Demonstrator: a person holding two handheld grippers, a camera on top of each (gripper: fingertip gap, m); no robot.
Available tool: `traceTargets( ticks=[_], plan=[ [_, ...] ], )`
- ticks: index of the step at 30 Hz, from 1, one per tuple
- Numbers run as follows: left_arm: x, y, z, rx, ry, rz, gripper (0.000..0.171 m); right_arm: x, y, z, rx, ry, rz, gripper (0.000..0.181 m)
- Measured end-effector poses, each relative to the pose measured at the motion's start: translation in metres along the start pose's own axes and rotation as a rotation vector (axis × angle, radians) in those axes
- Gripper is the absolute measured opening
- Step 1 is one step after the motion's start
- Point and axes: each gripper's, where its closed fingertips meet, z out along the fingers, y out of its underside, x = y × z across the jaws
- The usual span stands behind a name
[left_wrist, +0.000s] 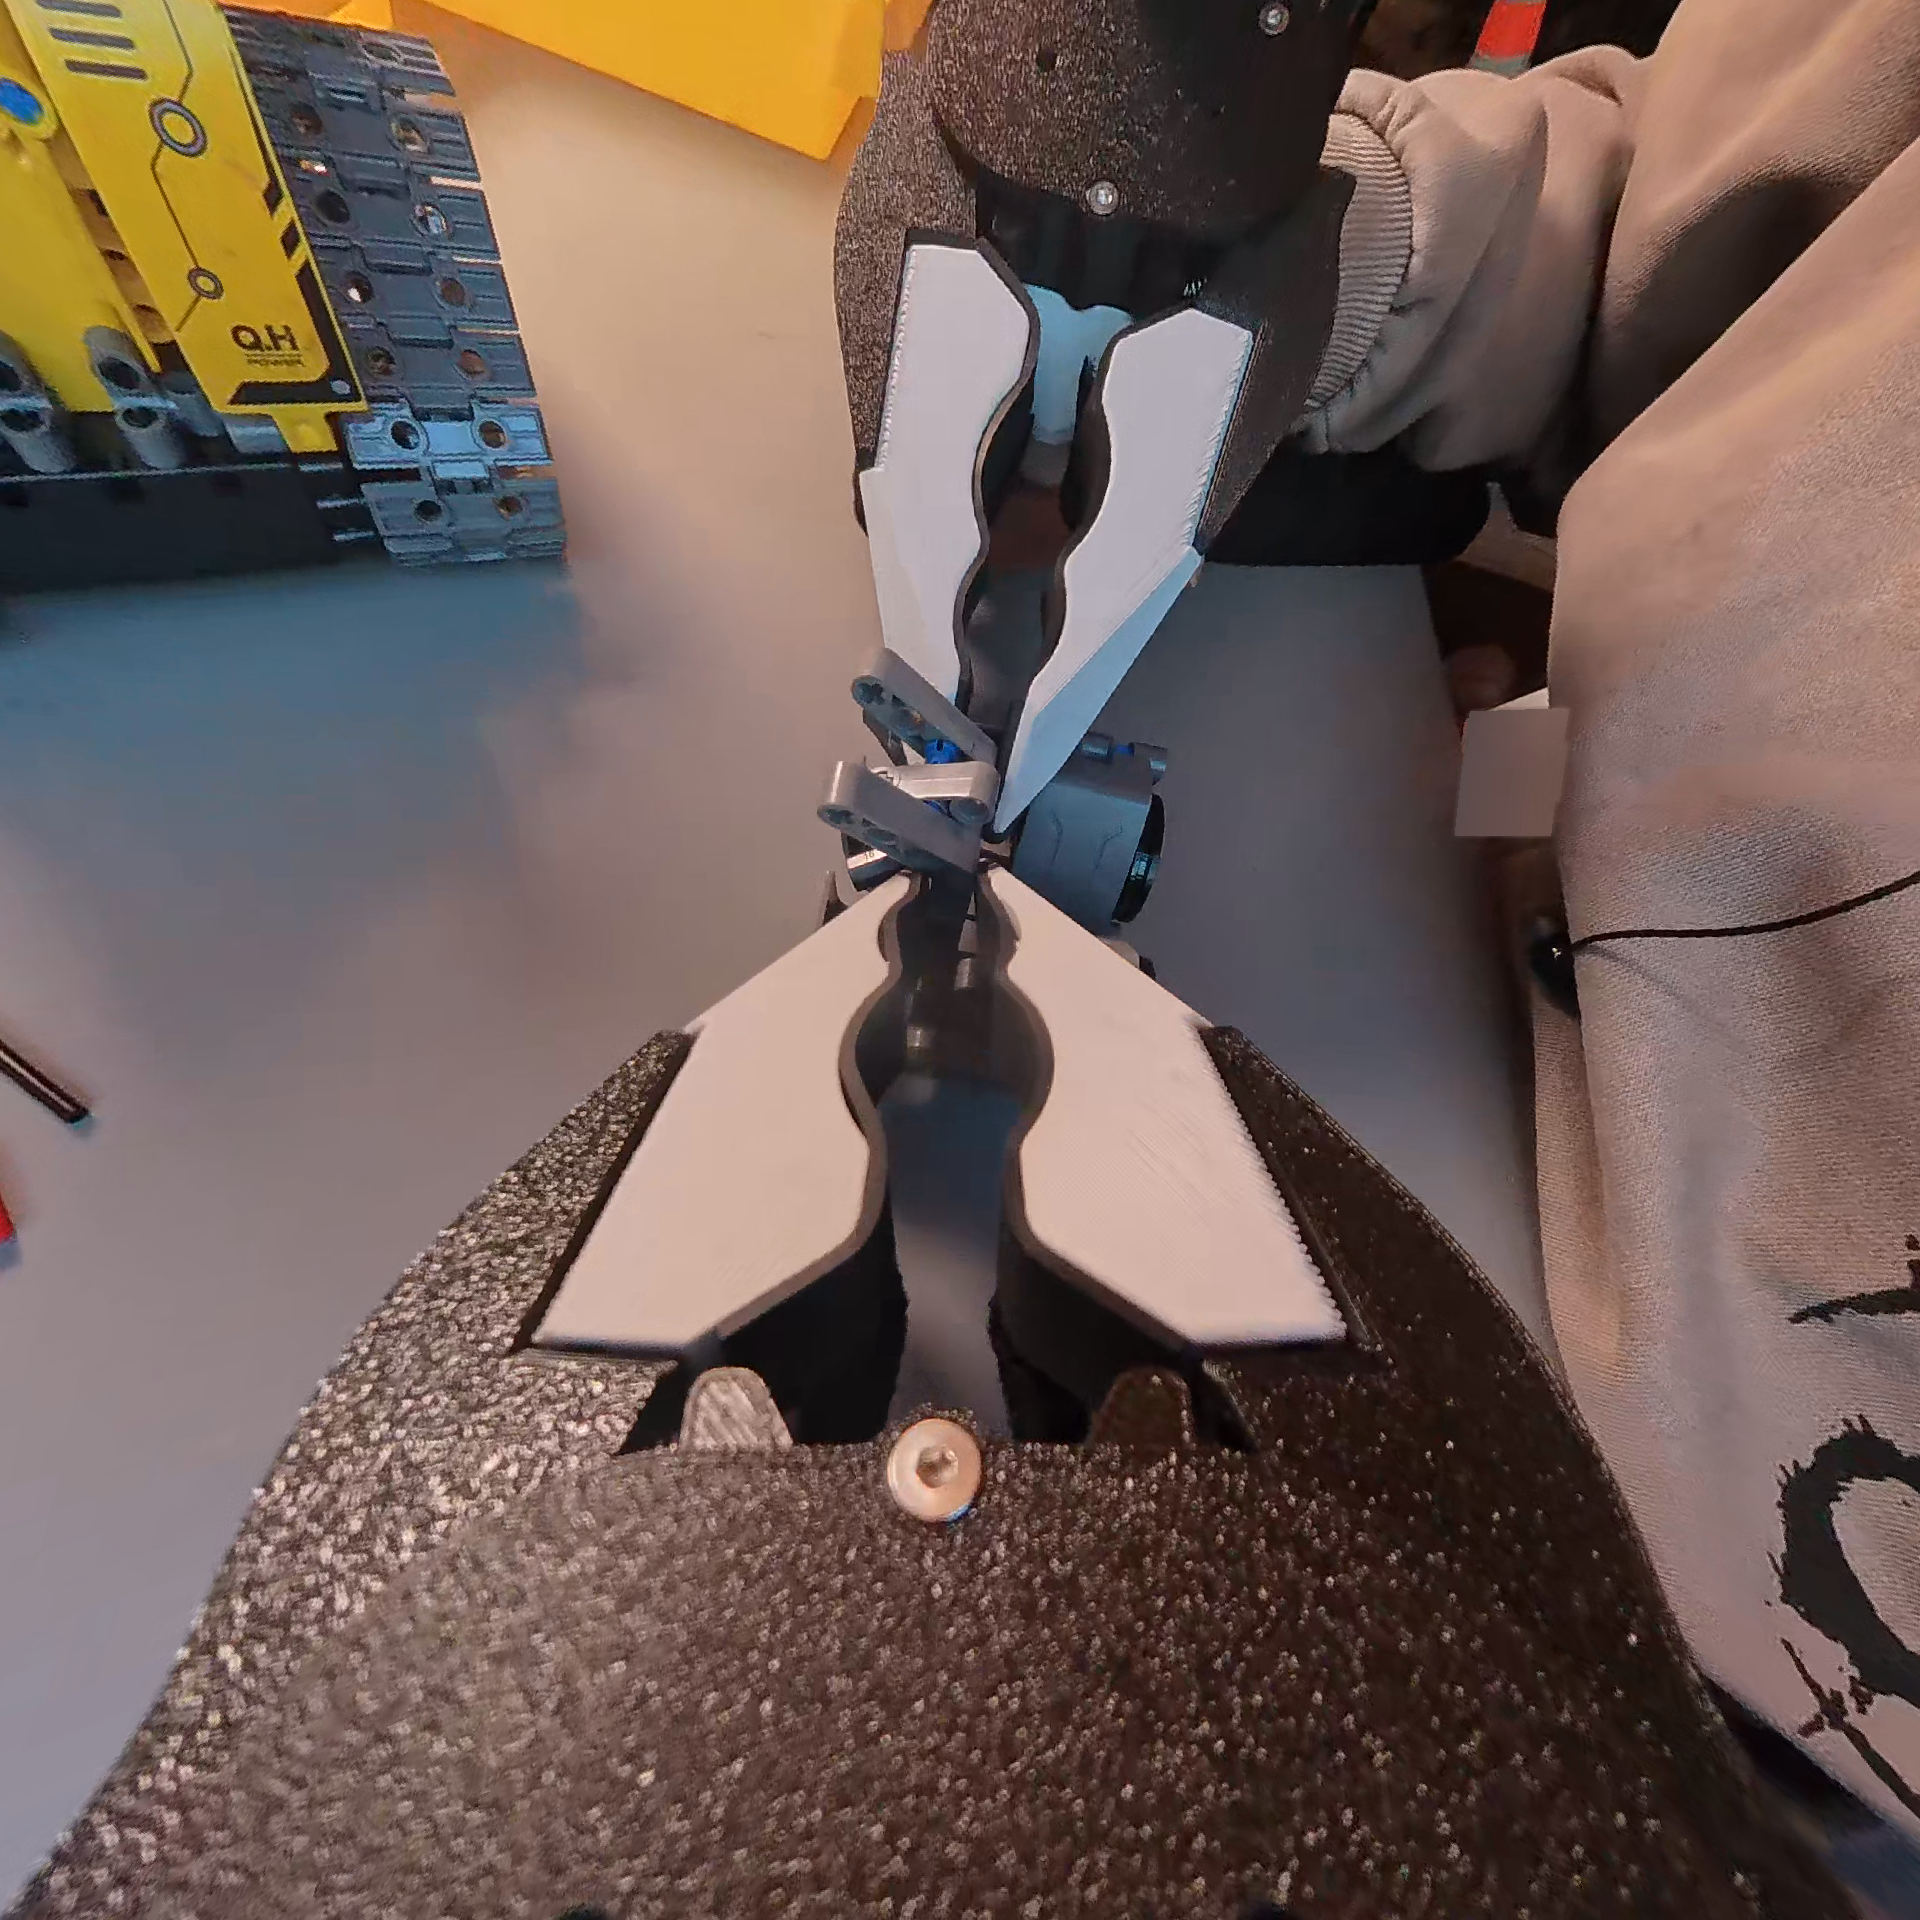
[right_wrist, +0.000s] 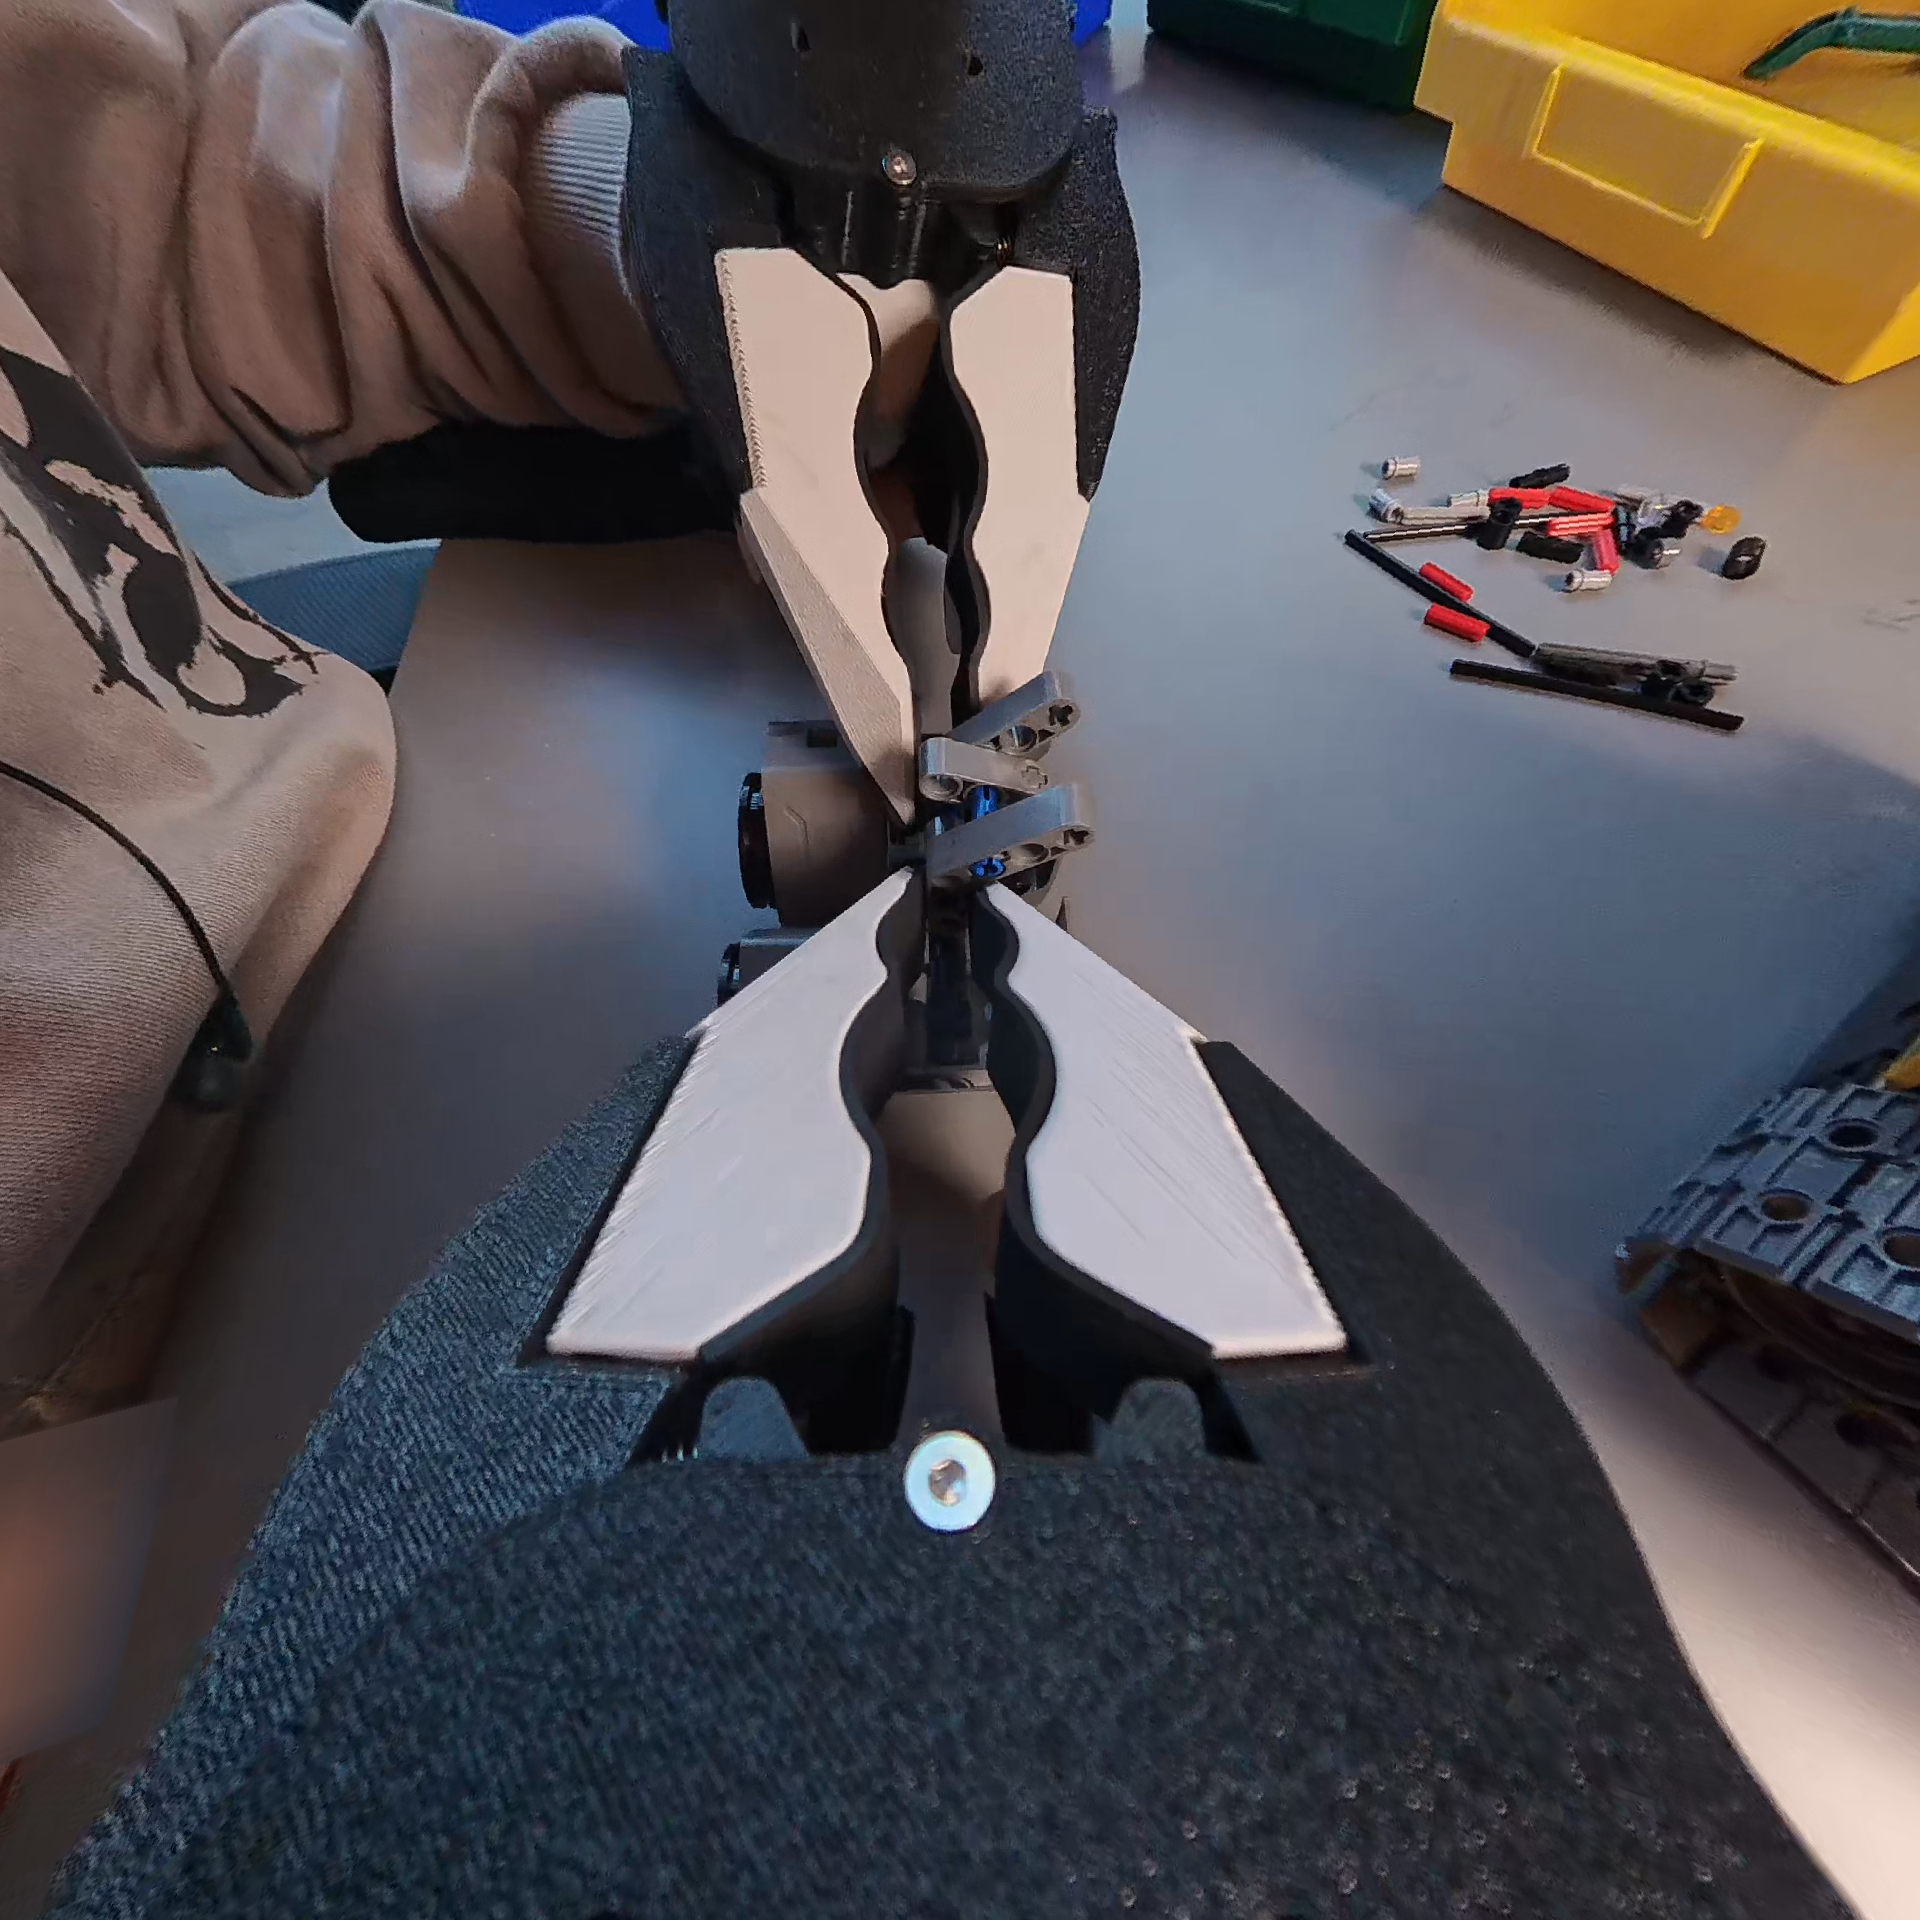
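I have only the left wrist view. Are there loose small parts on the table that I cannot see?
Observer: Yes. The right wrist view shows a pile of small parts, red, black and grey pins and rods, lying on the table, apart from the small grey assembly.
Operator: I see a corner of a yellow bin. Is something inside?
Observer: A green piece lies in the yellow bin.
Operator: Are there other bins?
Observer: A green bin stands beside the yellow one, at the top edge of the view.
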Motion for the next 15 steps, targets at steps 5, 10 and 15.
traceTargets(
  ticks=[5, 10, 15],
  plan=[
    [-0.0031, -0.0006, 0.0039, -0.005, -0.045, 0.013, 0.007, 0.0024, 0.0011, -0.0016, 0.003, 0.009, 0.002, 0.006],
    [-0.0023, 0.0022, 0.0026, -0.04, -0.039, 0.081, 0.005, 0.0007, 0.001, -0.0009, -0.01, -0.005, -0.026, 0.007],
    [0.0031, 0.0038, -0.0002, -0.027, 0.029, 0.069, 0.006, -0.0051, -0.0005, -0.003, 0.01, -0.056, -0.002, 0.007]
  ],
)
